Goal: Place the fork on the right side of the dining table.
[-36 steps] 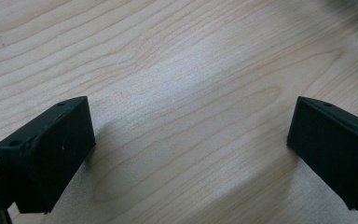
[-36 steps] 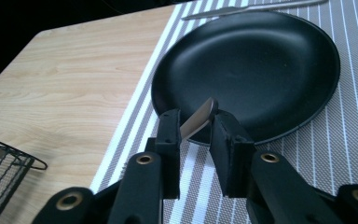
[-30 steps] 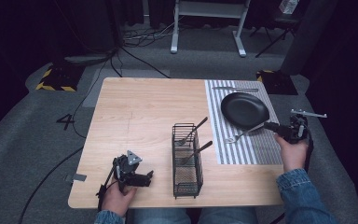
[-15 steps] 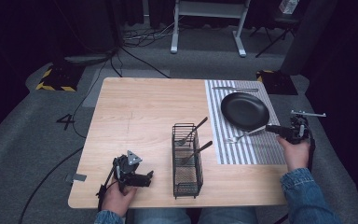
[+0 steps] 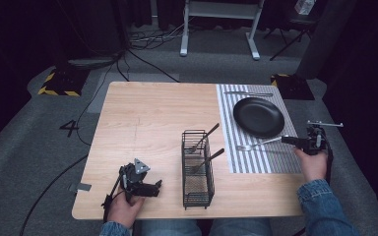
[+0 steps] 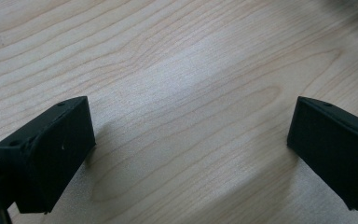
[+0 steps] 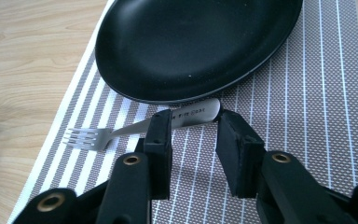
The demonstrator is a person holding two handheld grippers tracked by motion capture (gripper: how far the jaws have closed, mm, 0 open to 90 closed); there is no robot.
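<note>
A silver fork (image 5: 256, 145) lies on the striped placemat (image 5: 275, 162), tines pointing left, just in front of the black plate (image 5: 258, 116). My right gripper (image 5: 288, 140) is at the fork's handle end. In the right gripper view the right gripper (image 7: 194, 127) stands open, and the handle end of the fork (image 7: 193, 113) lies between the fingertips, beside the plate (image 7: 191, 42). My left gripper (image 5: 153, 187) rests near the table's front left edge. Its jaws are wide open over bare wood (image 6: 191, 126) with nothing between them.
A black wire basket (image 5: 197, 194) stands at the front middle of the table with two utensils (image 5: 204, 137) leaning in it. A knife (image 5: 248, 93) lies on the placemat beyond the plate. The wooden table (image 5: 147, 118) is bare at the left.
The right hand and its gripper have shifted slightly toward the near edge, with the fork lying on the mat. The left gripper has not moved.
</note>
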